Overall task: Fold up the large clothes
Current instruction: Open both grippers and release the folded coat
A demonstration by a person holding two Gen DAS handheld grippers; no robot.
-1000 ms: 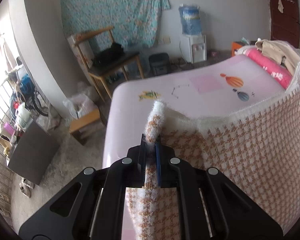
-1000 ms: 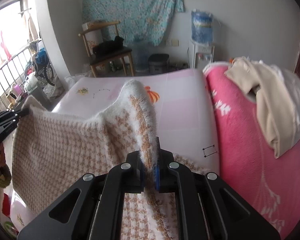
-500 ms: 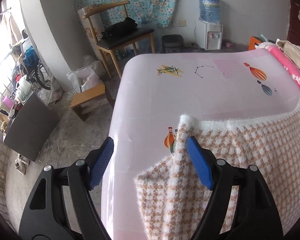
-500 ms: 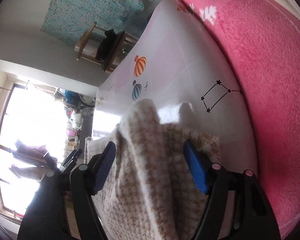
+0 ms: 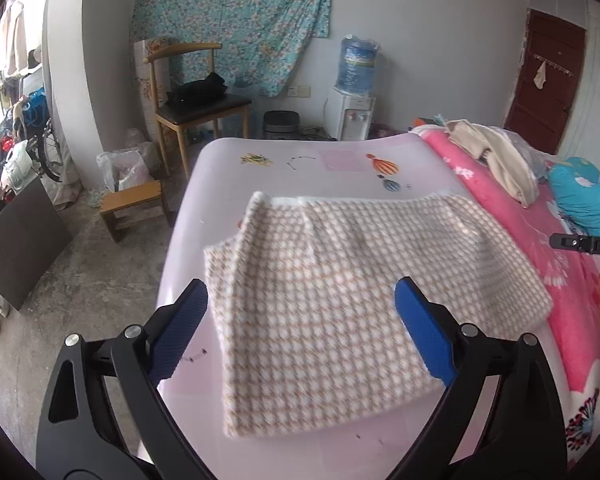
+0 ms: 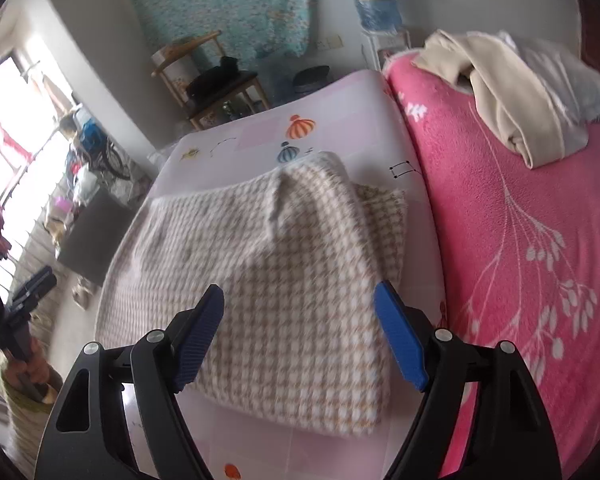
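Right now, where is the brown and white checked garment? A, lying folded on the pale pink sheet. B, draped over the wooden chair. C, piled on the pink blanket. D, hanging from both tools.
A: the checked garment lies folded on the pale pink sheet, and no tool pad touches it.

Fuzzy knitted houndstooth garment (image 5: 340,280) lies on a smooth, glossy pink mat (image 5: 228,168) beside plush blanket (image 6: 520,240).
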